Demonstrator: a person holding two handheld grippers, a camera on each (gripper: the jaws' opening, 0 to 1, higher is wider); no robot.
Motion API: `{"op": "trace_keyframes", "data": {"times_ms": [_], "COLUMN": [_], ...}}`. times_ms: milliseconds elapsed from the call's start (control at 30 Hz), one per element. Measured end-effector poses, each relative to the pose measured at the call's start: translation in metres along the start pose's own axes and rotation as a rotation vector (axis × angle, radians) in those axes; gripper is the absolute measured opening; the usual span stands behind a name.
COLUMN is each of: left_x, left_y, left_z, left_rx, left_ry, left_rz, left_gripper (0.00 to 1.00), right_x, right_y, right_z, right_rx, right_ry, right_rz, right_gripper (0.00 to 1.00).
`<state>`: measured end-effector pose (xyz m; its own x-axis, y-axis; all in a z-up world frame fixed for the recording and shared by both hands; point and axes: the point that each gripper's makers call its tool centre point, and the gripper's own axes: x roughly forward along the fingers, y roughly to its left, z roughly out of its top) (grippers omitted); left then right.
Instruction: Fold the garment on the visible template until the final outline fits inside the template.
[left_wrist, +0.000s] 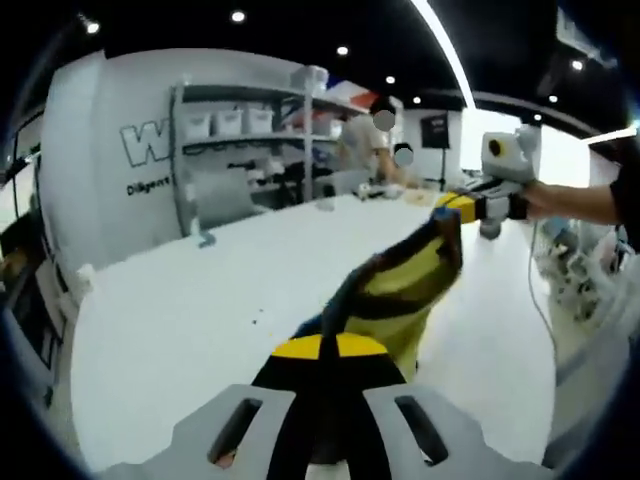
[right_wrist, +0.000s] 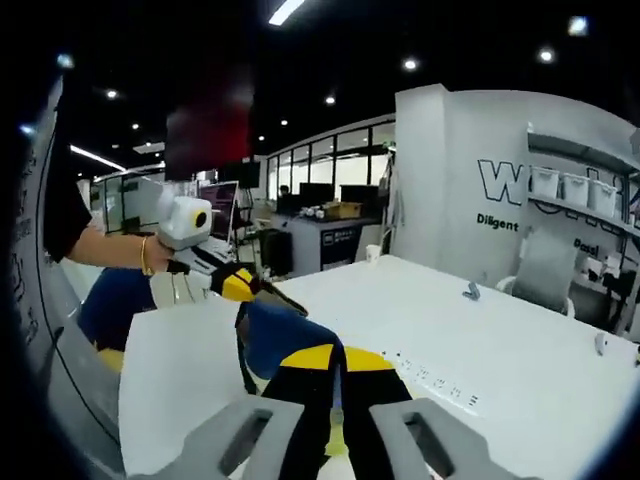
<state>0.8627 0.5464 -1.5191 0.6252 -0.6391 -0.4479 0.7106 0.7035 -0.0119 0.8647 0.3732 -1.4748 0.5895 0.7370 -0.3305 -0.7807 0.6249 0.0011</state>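
A yellow, black and blue garment (left_wrist: 400, 285) hangs stretched in the air above the white table (left_wrist: 180, 320), between my two grippers. In the left gripper view my left gripper (left_wrist: 325, 350) is shut on the garment's near end. My right gripper (left_wrist: 452, 207), held by a hand, pinches the far end at the upper right. In the right gripper view my right gripper (right_wrist: 335, 372) is shut on the garment (right_wrist: 280, 335), here a blue and black fold. My left gripper (right_wrist: 240, 285) holds the other end at the left. A faint row of dark marks (right_wrist: 430, 375) runs across the table (right_wrist: 500, 360).
A shelf with white bins (left_wrist: 240, 130) and a chair (left_wrist: 215, 195) stand beyond the table's far side. People (left_wrist: 375, 140) are at the far end of the table. Small objects (left_wrist: 205, 240) (right_wrist: 470, 292) lie on it. Another chair (right_wrist: 545, 265) stands at the right.
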Motion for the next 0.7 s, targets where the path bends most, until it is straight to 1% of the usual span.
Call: {"op": "trace_keyframes", "data": {"times_ms": [33,133,167,200,300,333,367,400,433,500,533,600,700], "left_x": [-0.014,-0.027,-0.040,-0.048,-0.060,-0.064,-0.074,-0.088,-0.096,-0.113,-0.133,-0.153,-0.169], "left_y": [0.000,-0.001,-0.009,-0.007,-0.004,-0.004,-0.009,-0.014,-0.016,-0.026,-0.038,-0.049,-0.055], "left_z": [0.022,0.031,0.046,0.054,0.068,0.073,0.083,0.099,0.109,0.127,0.144,0.155,0.164], "left_rx": [-0.010,0.001,0.004,0.004,0.005,0.005,0.019,0.055,0.057,0.087,0.124,0.132,0.149], "left_ry": [-0.079,-0.091,-0.118,-0.145,-0.192,-0.211,-0.229,-0.253,-0.269,-0.309,-0.356,-0.366,-0.384], "left_rz": [0.006,0.022,0.029,0.039,0.059,0.065,0.075,0.100,0.100,0.105,0.110,0.111,0.118], "left_gripper": [0.00,0.00,0.00,0.00,0.00,0.00,0.00,0.00,0.00,0.00,0.00,0.00,0.00], "right_x": [-0.006,-0.020,-0.030,-0.038,-0.049,-0.058,-0.062,-0.073,-0.082,-0.100,-0.111,-0.130,-0.142], "right_y": [0.001,0.007,0.008,0.008,0.011,0.015,0.018,0.021,0.027,0.035,0.041,0.051,0.059], "right_z": [0.009,0.029,0.043,0.053,0.066,0.078,0.084,0.097,0.109,0.129,0.141,0.157,0.166], "right_rx": [0.000,-0.013,-0.019,-0.020,-0.021,-0.043,-0.049,-0.055,-0.064,-0.071,-0.067,-0.080,-0.100], "right_ry": [-0.019,-0.063,-0.089,-0.108,-0.130,-0.153,-0.163,-0.188,-0.214,-0.265,-0.298,-0.334,-0.347], "right_rz": [-0.008,-0.020,-0.039,-0.055,-0.066,-0.071,-0.076,-0.080,-0.086,-0.104,-0.112,-0.124,-0.127], "right_gripper": [0.00,0.00,0.00,0.00,0.00,0.00,0.00,0.00,0.00,0.00,0.00,0.00,0.00]}}
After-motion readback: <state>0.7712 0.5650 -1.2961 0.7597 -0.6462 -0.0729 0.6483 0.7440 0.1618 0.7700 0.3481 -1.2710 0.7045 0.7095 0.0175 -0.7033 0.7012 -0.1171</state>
